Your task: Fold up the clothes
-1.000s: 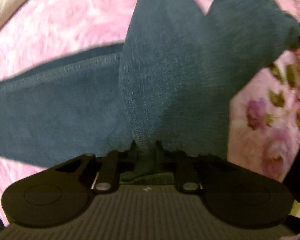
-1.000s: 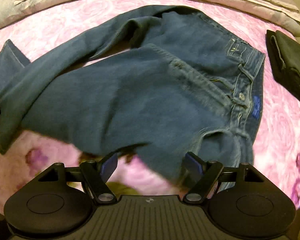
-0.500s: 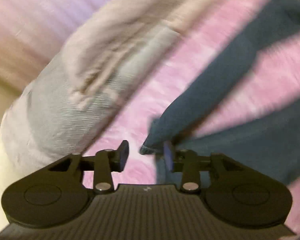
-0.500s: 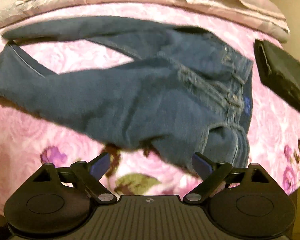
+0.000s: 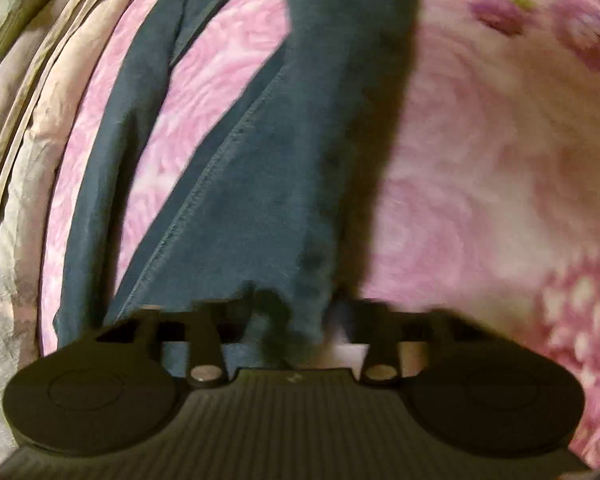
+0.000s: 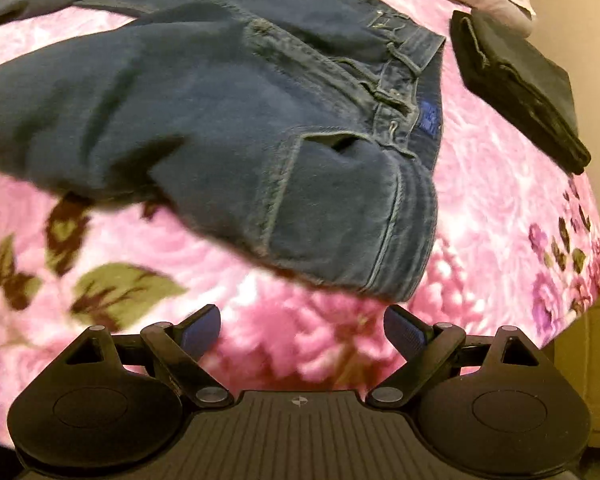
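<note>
Jeans (image 6: 228, 112) lay spread on the pink floral blanket (image 6: 492, 208), heavy, limp denim best gripped at hems or waistband. The left gripper (image 5: 300, 320) was pinched on a leg end; the right gripper (image 6: 302, 330) hung spread and empty near the waistband.

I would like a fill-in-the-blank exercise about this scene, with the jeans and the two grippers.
1. The left gripper is shut on a leg of the ____.
2. The right gripper is ____, with nothing between its pads.
3. The blanket is mostly ____ in colour.
4. The folded dark garment lies beside the jeans' ____.

Missing words: jeans; open; pink; waistband
</note>
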### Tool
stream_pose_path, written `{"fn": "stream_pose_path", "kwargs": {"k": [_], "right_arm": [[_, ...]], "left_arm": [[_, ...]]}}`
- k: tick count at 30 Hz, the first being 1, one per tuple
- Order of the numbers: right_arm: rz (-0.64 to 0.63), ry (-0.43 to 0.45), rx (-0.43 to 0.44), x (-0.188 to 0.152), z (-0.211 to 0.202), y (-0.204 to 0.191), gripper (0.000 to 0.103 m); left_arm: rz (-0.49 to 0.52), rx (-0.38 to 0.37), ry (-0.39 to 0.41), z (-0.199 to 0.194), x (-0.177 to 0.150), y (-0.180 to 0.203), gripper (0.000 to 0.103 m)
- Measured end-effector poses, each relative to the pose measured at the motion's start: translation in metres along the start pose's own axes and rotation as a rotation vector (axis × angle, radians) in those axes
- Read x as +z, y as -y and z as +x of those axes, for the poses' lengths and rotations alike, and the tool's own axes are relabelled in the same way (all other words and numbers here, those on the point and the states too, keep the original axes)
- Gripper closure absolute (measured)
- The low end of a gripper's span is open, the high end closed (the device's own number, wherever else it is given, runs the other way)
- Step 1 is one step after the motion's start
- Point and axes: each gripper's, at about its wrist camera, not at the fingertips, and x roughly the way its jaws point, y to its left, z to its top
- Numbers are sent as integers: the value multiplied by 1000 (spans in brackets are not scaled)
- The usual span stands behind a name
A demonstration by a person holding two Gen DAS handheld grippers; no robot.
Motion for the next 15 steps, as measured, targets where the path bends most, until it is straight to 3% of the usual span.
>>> {"fn": "stream_pose_path", "kwargs": {"k": [5,8,10,15], "right_arm": [[-119,76,-22,1,6,10,12],[-104,98,15,-3,16,32,12],[-33,112,79,-8,22,50,12],[339,167,368,-34,27,106,12]], "left_arm": [[-79,-41,-21,-49,10,-23,100],[-153,-110,-21,-87,19,-44,100],[-201,-168,-24,-112,25,-56,100],[-160,-133,-131,-139,50,-44,100]]}}
